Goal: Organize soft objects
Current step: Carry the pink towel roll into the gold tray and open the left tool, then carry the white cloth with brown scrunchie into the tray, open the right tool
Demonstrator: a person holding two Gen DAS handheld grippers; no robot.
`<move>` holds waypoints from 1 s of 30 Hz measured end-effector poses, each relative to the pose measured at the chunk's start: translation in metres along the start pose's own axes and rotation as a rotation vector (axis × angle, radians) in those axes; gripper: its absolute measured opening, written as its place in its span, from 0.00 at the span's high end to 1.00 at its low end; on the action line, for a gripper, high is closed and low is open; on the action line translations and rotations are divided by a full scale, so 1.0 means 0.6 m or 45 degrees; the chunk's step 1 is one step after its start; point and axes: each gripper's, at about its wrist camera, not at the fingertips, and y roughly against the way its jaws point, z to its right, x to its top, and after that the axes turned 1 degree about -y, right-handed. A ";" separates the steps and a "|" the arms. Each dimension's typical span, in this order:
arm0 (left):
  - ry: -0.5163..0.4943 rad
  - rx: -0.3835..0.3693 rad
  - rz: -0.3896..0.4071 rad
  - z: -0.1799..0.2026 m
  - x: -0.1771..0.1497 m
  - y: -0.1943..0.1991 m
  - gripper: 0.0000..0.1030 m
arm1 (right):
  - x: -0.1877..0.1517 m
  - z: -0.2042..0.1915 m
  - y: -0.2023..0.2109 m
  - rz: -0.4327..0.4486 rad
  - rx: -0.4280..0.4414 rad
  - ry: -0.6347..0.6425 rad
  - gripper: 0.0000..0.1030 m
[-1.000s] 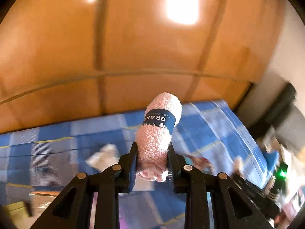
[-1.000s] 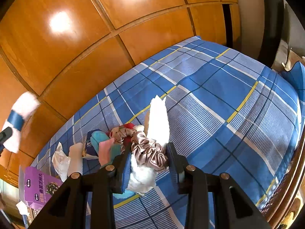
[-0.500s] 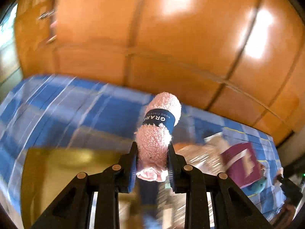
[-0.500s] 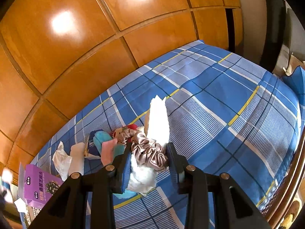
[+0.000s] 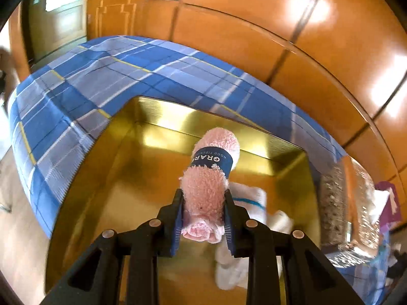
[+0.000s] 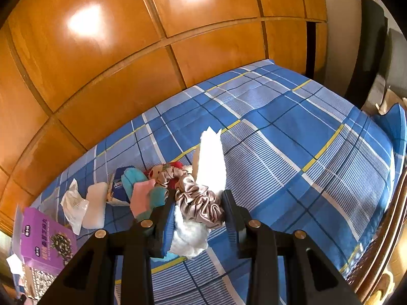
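**Pink towel arrives over the gold box**

The left claw [image 5: 203, 213], clamped on a rolled pink towel [image 5: 208, 178], has swung from the bed to hang above the gold box [image 5: 152, 117], so a drop looks close. White cloth [image 5: 244, 231] lies inside, partly hidden. The right claw [image 6: 198, 216] has not moved over the pile [image 6: 142, 190]; a scrunchie [image 6: 198, 200] sits between its jaws, though whether it grips is unclear.
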 end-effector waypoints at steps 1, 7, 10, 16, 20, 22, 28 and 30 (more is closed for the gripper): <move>-0.006 0.029 -0.006 -0.006 -0.002 -0.003 0.72 | 0.000 -0.002 -0.001 0.000 -0.010 0.009 0.67; -0.059 0.072 -0.012 -0.017 -0.033 -0.004 0.60 | -0.002 -0.015 -0.010 -0.016 -0.074 0.067 0.67; -0.079 0.090 0.012 -0.018 -0.052 0.011 0.48 | -0.003 -0.022 -0.010 -0.002 -0.076 0.098 0.67; -0.135 0.117 0.077 -0.021 -0.072 0.045 0.37 | 0.007 -0.034 -0.016 -0.016 -0.037 0.118 0.67; -0.186 0.119 0.096 -0.014 -0.088 0.062 0.37 | 0.029 -0.074 -0.011 -0.022 0.041 0.155 0.67; -0.200 0.108 0.105 -0.009 -0.094 0.070 0.37 | 0.039 -0.106 -0.007 -0.034 0.096 0.202 0.67; -0.224 0.043 0.119 0.013 -0.106 0.089 0.33 | 0.050 -0.238 0.019 -0.037 0.241 0.403 0.67; -0.240 0.031 0.135 0.020 -0.109 0.096 0.32 | 0.050 -0.292 0.029 -0.050 0.310 0.469 0.67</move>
